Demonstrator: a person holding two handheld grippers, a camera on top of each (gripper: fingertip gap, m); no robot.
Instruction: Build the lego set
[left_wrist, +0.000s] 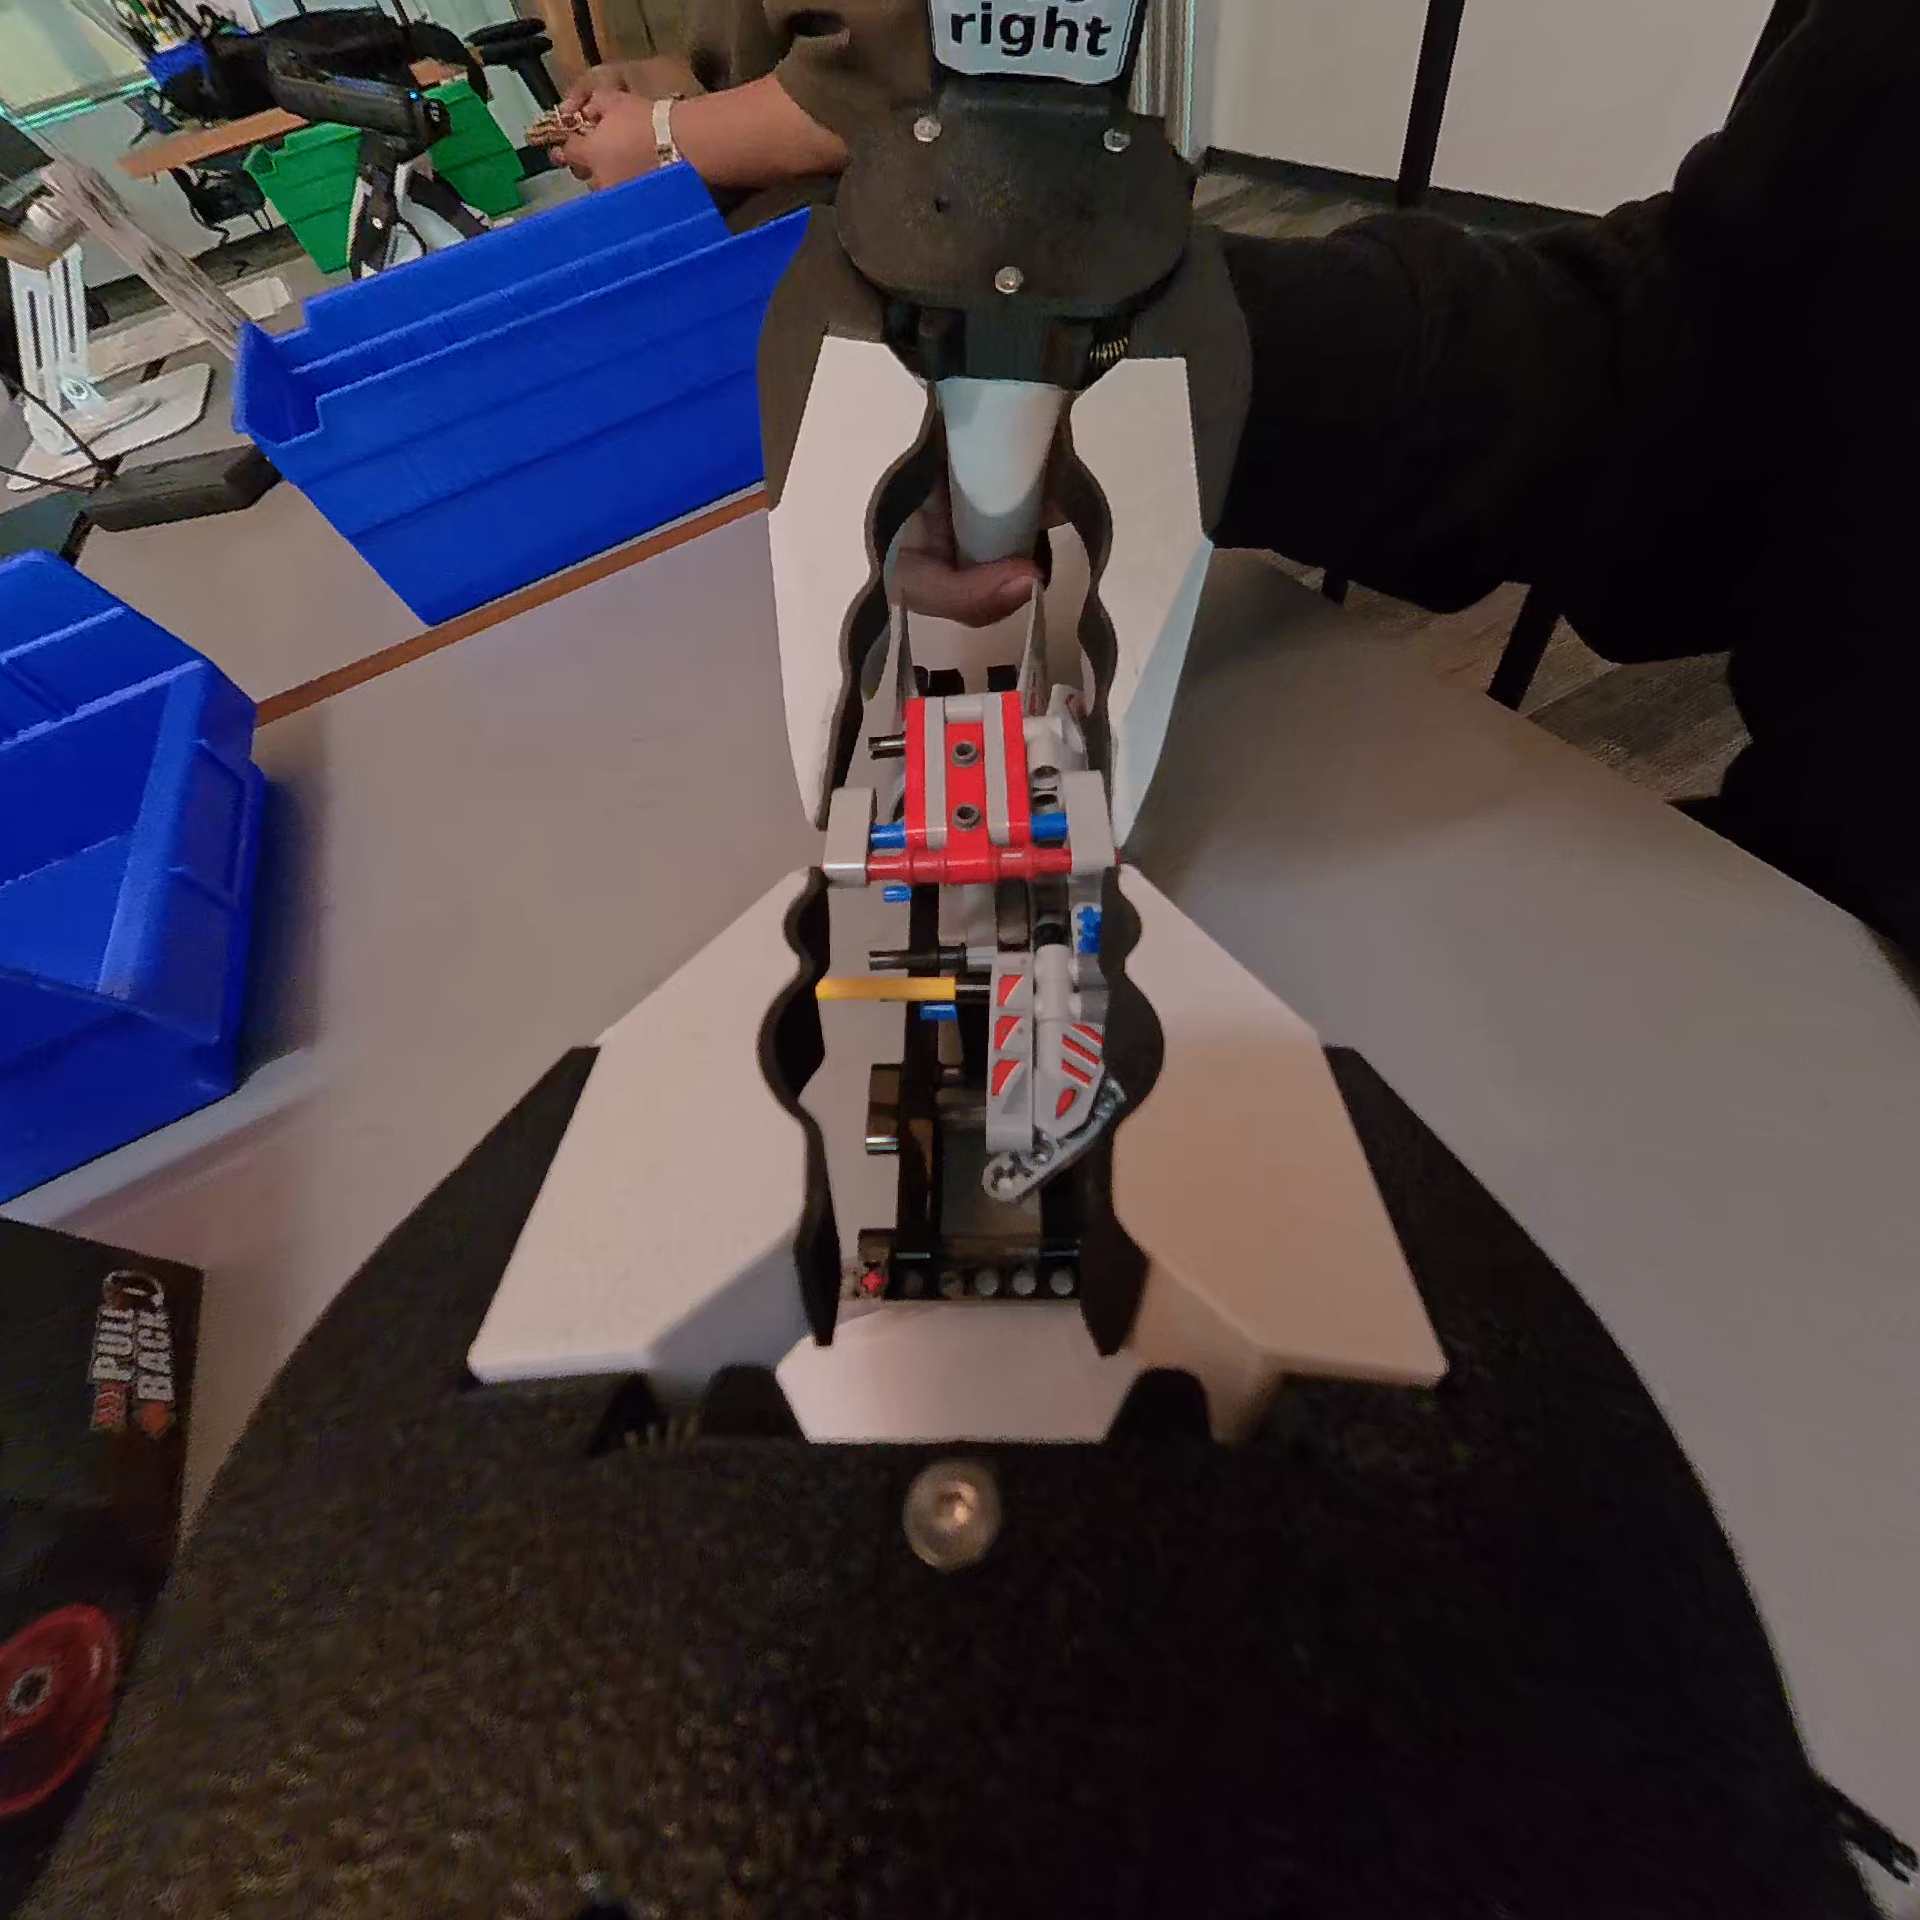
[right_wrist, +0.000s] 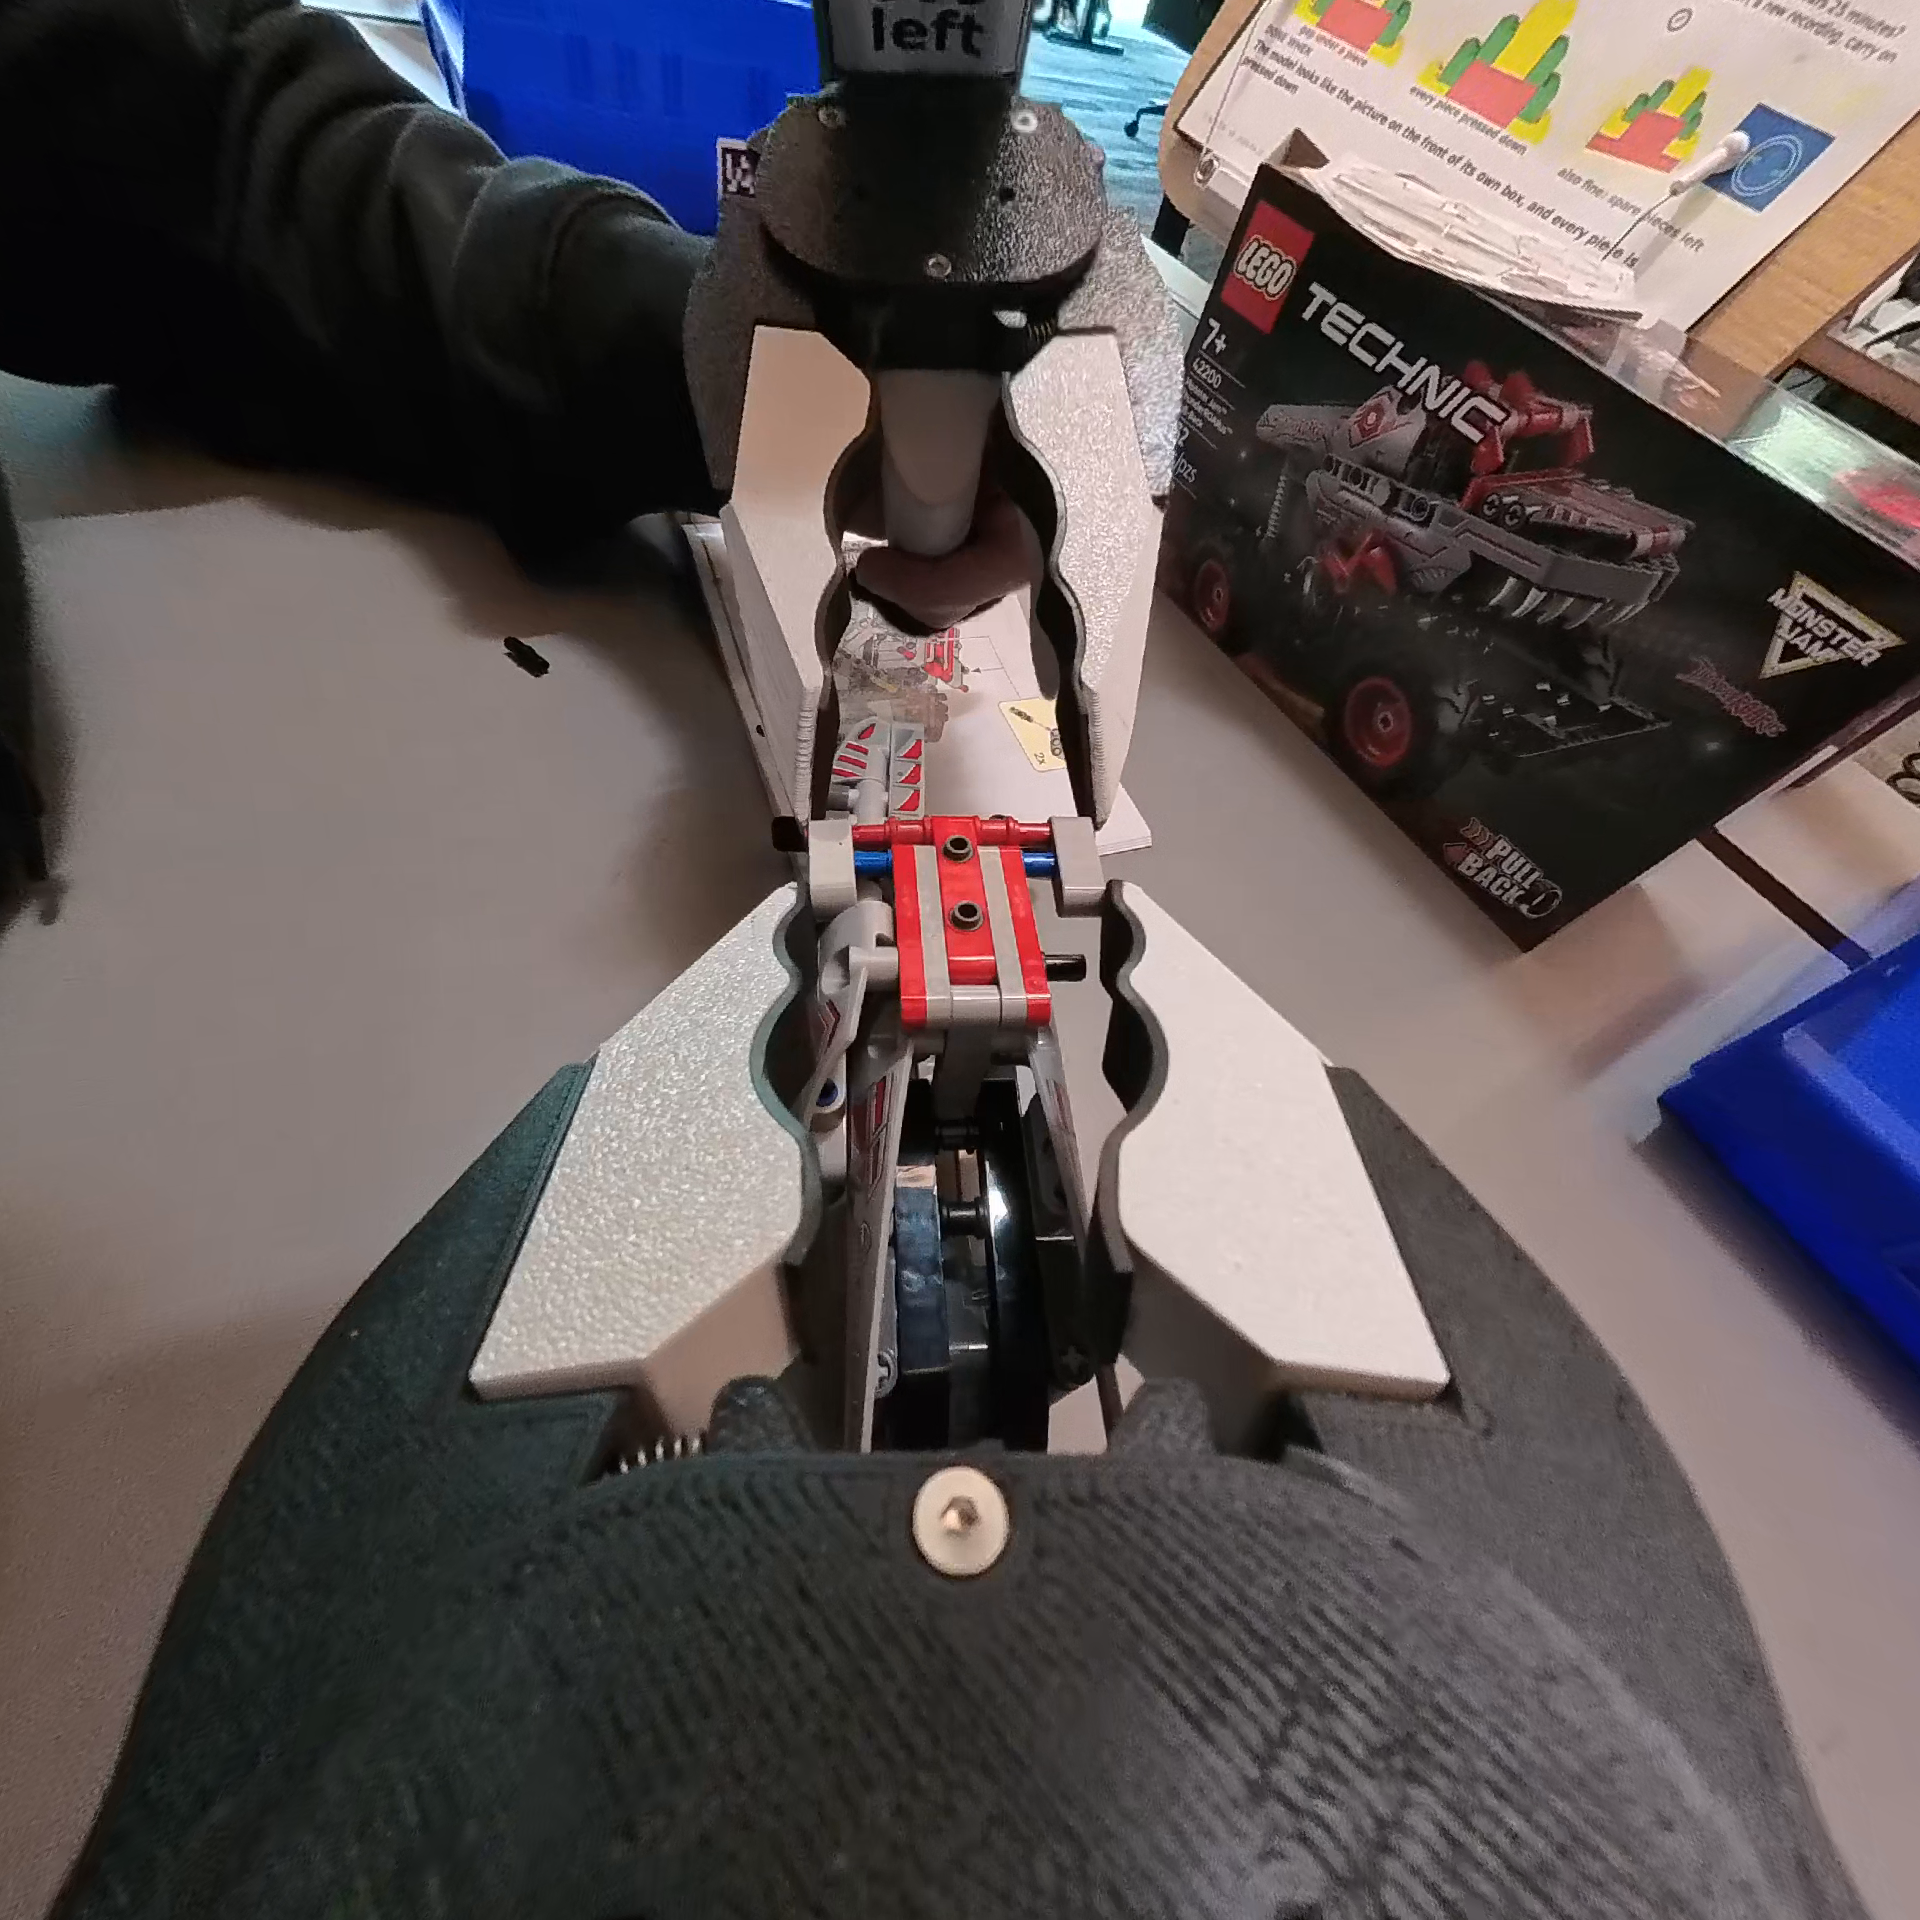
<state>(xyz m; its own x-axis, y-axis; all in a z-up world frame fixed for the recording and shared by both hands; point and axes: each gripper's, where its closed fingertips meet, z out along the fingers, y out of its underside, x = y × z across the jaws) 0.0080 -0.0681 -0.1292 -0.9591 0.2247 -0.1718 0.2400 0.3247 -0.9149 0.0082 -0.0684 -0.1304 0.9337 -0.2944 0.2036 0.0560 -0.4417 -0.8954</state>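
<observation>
A part-built lego model (left_wrist: 1039, 1039) of red, grey and black technic pieces hangs above the table between both grippers, which face each other tip to tip. My left gripper (left_wrist: 971, 894) is shut on the black chassis end, with a yellow axle and blue pins sticking out to the side. My right gripper (left_wrist: 966, 790) is shut on the end with the red and grey panel. In the right wrist view the model (right_wrist: 966, 935) sits between my right gripper's (right_wrist: 956, 914) fingers, and the left gripper (right_wrist: 951, 800) clamps its far end.
Blue bins (left_wrist: 499, 395) (left_wrist: 104, 831) stand left of the model, and another (right_wrist: 1818, 1091) on the other side. The lego box (right_wrist: 1507, 540) stands nearby. The open instruction booklet (right_wrist: 987, 717) lies under the grippers. A small black pin (right_wrist: 527, 655) lies loose on the table. A seated person's hands (left_wrist: 623, 125) are behind.
</observation>
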